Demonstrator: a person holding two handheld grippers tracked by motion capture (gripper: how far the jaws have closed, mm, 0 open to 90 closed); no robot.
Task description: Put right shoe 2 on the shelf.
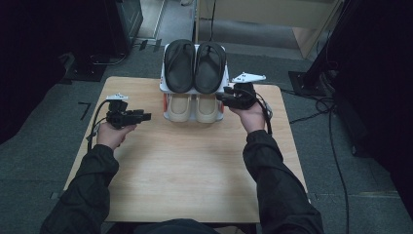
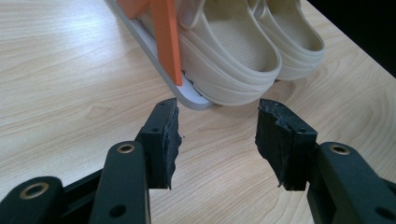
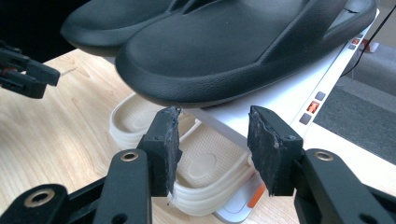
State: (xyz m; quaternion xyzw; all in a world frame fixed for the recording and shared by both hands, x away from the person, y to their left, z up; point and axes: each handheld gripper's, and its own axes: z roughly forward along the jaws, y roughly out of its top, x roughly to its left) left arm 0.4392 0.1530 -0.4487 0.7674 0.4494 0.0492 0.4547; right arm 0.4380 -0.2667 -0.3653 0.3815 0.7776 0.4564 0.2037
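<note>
A small two-tier shoe rack (image 1: 165, 51) stands at the table's far middle. Two black flip-flops (image 1: 195, 66) lie on its white top shelf (image 3: 289, 95), and a pair of cream clogs (image 1: 194, 108) sits on the lower level. My left gripper (image 1: 146, 117) hovers left of the rack, pointing at it, open with nothing between its pads (image 2: 217, 135). The clogs (image 2: 233, 51) and an orange upright (image 2: 166, 37) lie just ahead of it. My right gripper (image 1: 220, 97) is at the rack's right side, open (image 3: 212, 144). It sits just under the nearest flip-flop (image 3: 224, 42), with the shelf's edge right in front of its pads.
The wooden table (image 1: 185, 170) has bare room in front of the rack. Grey carpet surrounds it, with cables (image 1: 336, 146) on the floor to the right and dark stands at both sides. The left gripper (image 3: 23, 72) shows far left in the right gripper view.
</note>
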